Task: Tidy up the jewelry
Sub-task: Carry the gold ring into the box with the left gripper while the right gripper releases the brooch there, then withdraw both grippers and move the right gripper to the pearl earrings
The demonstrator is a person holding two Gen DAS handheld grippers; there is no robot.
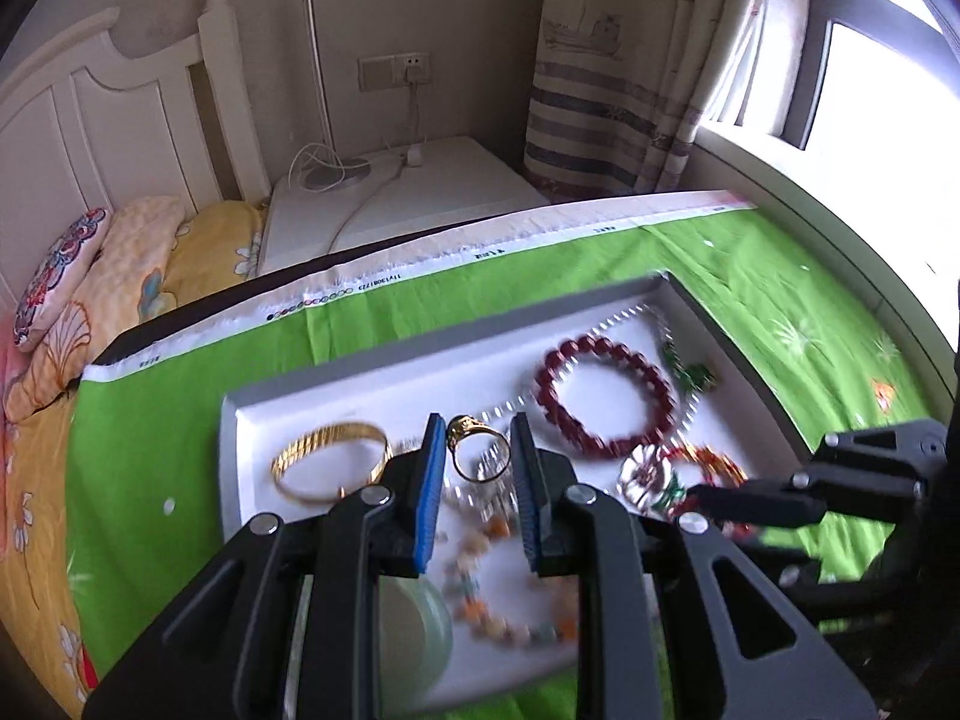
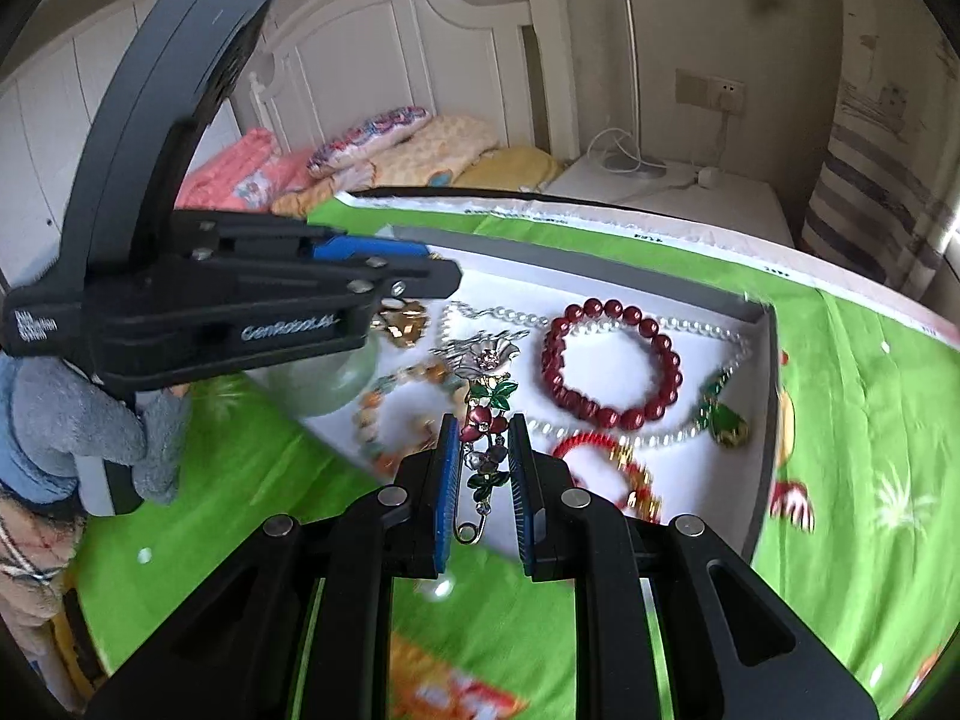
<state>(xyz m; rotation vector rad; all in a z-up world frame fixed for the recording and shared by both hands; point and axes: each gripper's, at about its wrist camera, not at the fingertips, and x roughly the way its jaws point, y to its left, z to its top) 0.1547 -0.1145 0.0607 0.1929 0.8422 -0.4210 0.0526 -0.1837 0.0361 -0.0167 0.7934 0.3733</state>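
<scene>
The left gripper (image 1: 477, 450) has its blue-padded fingers (image 1: 433, 468) pinched on a gold ring (image 1: 478, 449), held upright between the pads just above the white tray (image 1: 264, 450). The right gripper (image 2: 485, 456) has its fingers (image 2: 449, 462) closed on a floral brooch (image 2: 485, 420), enamelled red and green with small stones; its open safety-pin back hangs down between the pads, over the near edge of the tray.

Both pieces look light and hard. The ring is smooth polished metal, so I would expect it to twist or slip between flat pads; taking it across the band, as now, seems the steadiest hold. The brooch is stiff but knobbly, with thin leaves and set stones that could bend or chip, and a pin that could snag the cloth. Its thicker middle looks the safest place to grip.

Still in the tray: a ribbed gold bangle (image 1: 330, 462) at the left, rigid and round; a dark red bead bracelet (image 2: 612, 360) of glossy beads toward the far right, probably on stretchy cord; a pearl necklace (image 2: 702, 330) with a green pendant (image 2: 729, 426), limp and likely to trail and tangle; a pale, multicoloured bead strand (image 1: 510, 618) near the front, too blurred to detail. The tray sits on a green printed cloth (image 1: 180, 420).
</scene>
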